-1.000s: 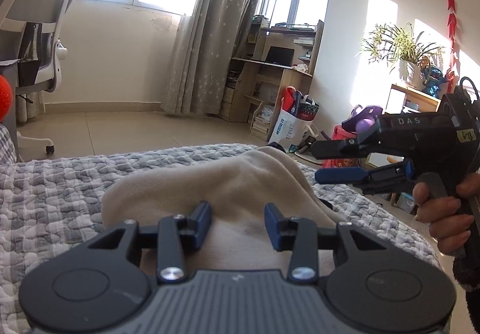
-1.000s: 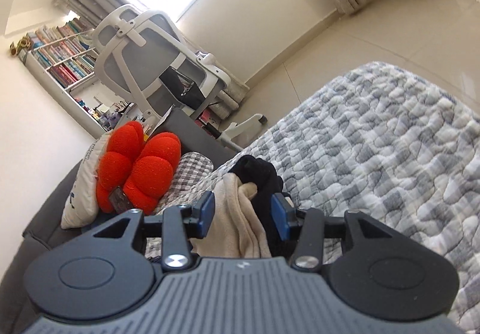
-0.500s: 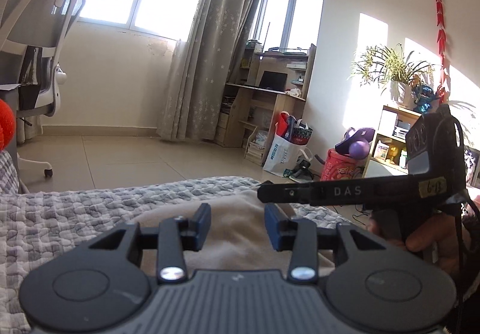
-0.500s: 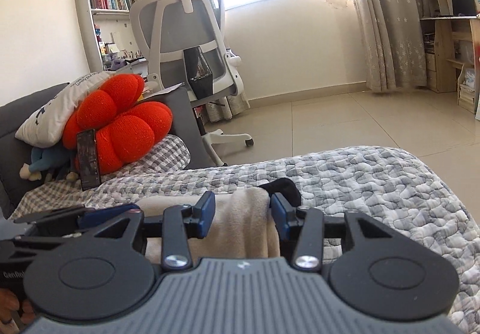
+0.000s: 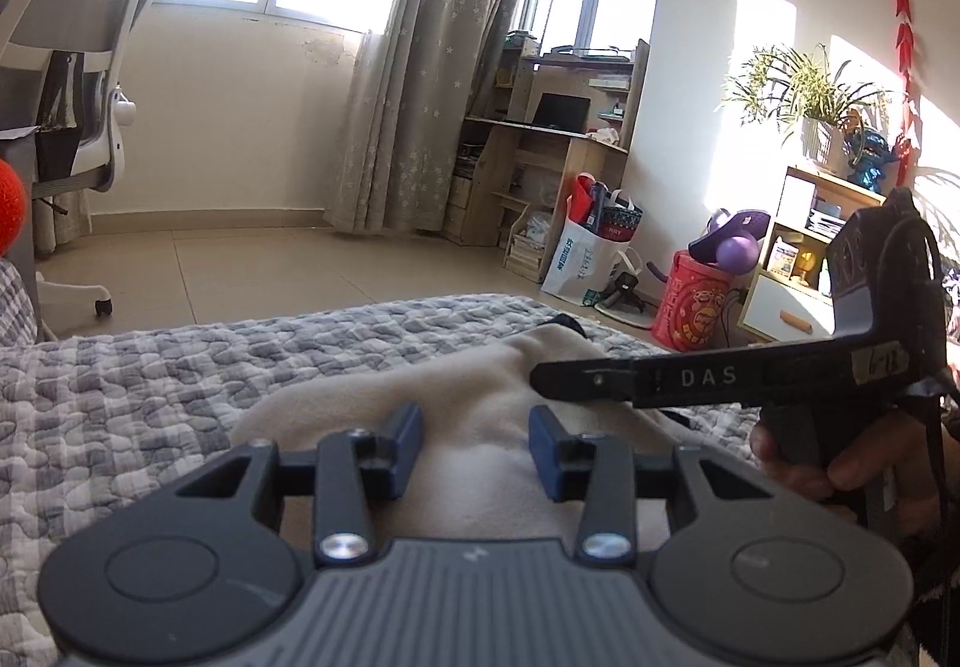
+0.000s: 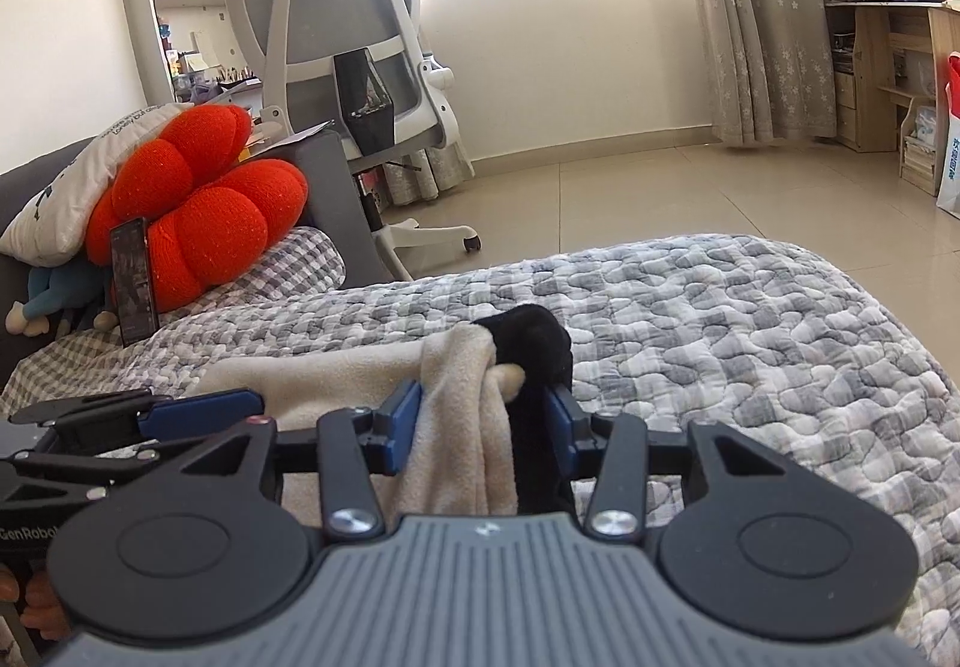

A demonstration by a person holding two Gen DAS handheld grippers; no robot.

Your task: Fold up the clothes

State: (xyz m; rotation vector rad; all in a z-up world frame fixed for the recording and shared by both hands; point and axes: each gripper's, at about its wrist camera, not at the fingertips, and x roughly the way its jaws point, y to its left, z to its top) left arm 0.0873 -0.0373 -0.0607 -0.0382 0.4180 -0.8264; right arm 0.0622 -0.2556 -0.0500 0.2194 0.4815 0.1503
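A beige fleece garment (image 5: 480, 397) with black trim lies on the grey quilted bed (image 5: 120, 403). My left gripper (image 5: 477, 442) is open just above the beige cloth, with nothing between its blue pads. My right gripper (image 6: 483, 418) is shut on a bunched edge of the garment (image 6: 474, 415), beige on the left and black (image 6: 534, 343) on the right. In the left wrist view the right gripper (image 5: 690, 376) reaches in from the right, low over the garment. The left gripper's fingers (image 6: 198, 406) show at the lower left of the right wrist view.
A red flower cushion (image 6: 198, 211), a white pillow (image 6: 78, 175) and a phone (image 6: 135, 280) sit at the head of the bed. An office chair (image 6: 354, 61) stands beyond. The bed's far edge (image 5: 420, 307) drops to tiled floor; shelves and bags (image 5: 594, 259) line the right wall.
My right gripper has swung down from a raised, tilted pose to level and low over the bed, still holding the garment edge. The left gripper has stayed over the beige cloth.
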